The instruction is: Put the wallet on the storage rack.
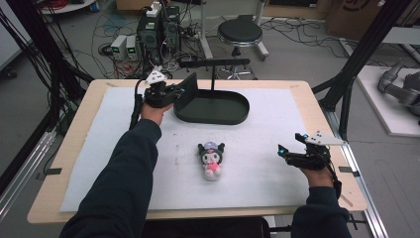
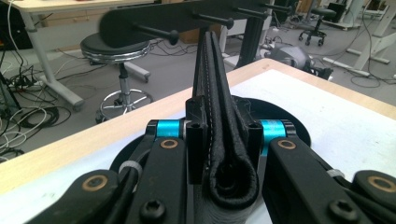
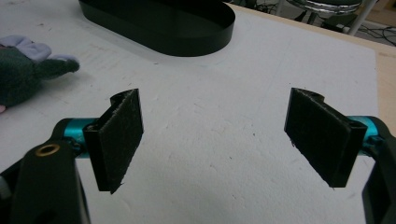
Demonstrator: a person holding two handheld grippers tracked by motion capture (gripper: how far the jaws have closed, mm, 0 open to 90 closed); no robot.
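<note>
Beyond the wooden table [image 1: 74, 124]: grey floor [image 1: 297, 54] littered with cables [image 1: 114, 22], a round black stool [image 1: 239, 33], computer towers [image 1: 158, 29], cardboard boxes [image 1: 346, 15].

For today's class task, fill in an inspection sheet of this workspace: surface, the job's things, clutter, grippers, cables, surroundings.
Surface: wooden table covered by a white mat.
Job's things: folded black stitched item clamped upright; black oval rack base with a pegged bar above it.
Clutter: plush toy lying mid-mat, apart from both grippers.
Grippers: left gripper shut on the black item beside the rack; right gripper open above bare mat, holding nothing.
Cables: one trails from each gripper; tangles lie on the floor.
Surroundings: round stool, electronics boxes, black frame posts.
</note>
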